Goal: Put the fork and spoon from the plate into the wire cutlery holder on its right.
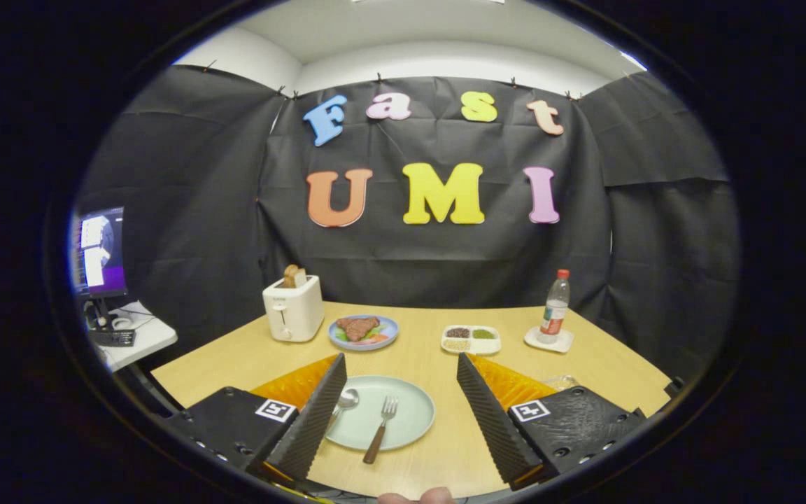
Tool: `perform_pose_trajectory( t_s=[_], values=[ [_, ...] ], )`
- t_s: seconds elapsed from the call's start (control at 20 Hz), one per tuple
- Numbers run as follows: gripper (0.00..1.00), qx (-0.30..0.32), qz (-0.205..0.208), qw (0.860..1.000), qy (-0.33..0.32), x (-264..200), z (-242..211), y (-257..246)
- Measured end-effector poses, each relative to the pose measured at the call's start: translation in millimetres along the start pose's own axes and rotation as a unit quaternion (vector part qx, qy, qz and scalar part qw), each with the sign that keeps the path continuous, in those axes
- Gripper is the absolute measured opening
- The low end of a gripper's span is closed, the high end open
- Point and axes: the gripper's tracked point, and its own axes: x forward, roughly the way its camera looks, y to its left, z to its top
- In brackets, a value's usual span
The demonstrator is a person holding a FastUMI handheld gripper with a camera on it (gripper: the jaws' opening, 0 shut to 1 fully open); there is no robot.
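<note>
Fingers (401,409) spread apart over plate (403,420): one fork (380,428), one spoon (344,402).

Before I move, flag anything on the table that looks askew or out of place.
Nothing spilled or damaged. The fork lies on the plate with its handle past the near rim; the spoon is partly behind the left finger. The gripper is open above them.

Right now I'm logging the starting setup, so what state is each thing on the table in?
gripper: open, fingers wide apart above the table, holding nothing.
fork: lying on the plate, between the fingers.
spoon: lying on the plate, beside the left finger.
plate: flat on the table.
toaster: upright, bread sticking out of the top.
bottle: upright, cap on.
</note>
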Motion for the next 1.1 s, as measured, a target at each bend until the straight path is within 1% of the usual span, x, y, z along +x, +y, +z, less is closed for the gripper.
perform_pose_trajectory(
  t_s=[0.15, 0.3, 0.5, 0.65, 0.7, 0.75, 0.85, 0.95, 1.05, 1.1],
  values=[
    [0.95, -0.02, 0.0, 0.999, 0.036, 19, -27, 10],
    [0.95, -0.022, 0.0, 0.996, 0.086, 41, -58, 15],
    [0.96, -0.024, 0.002, 0.985, 0.171, 66, -96, 17],
    [0.94, -0.008, 0.007, 0.975, 0.22, 77, -118, 17],
    [0.89, -0.006, 0.006, 0.973, 0.232, 79, -124, 18],
    [0.87, -0.007, 0.003, 0.97, 0.243, 81, -129, 17],
    [0.8, -0.006, 0.001, 0.965, 0.262, 85, -140, 16],
    [0.71, 0.013, -0.002, 0.959, 0.284, 83, -150, 20],
    [0.63, 0.024, -0.003, 0.951, 0.308, 85, -161, 22],
    [0.57, 0.024, -0.008, 0.95, 0.312, 85, -164, 21]
  ],
)
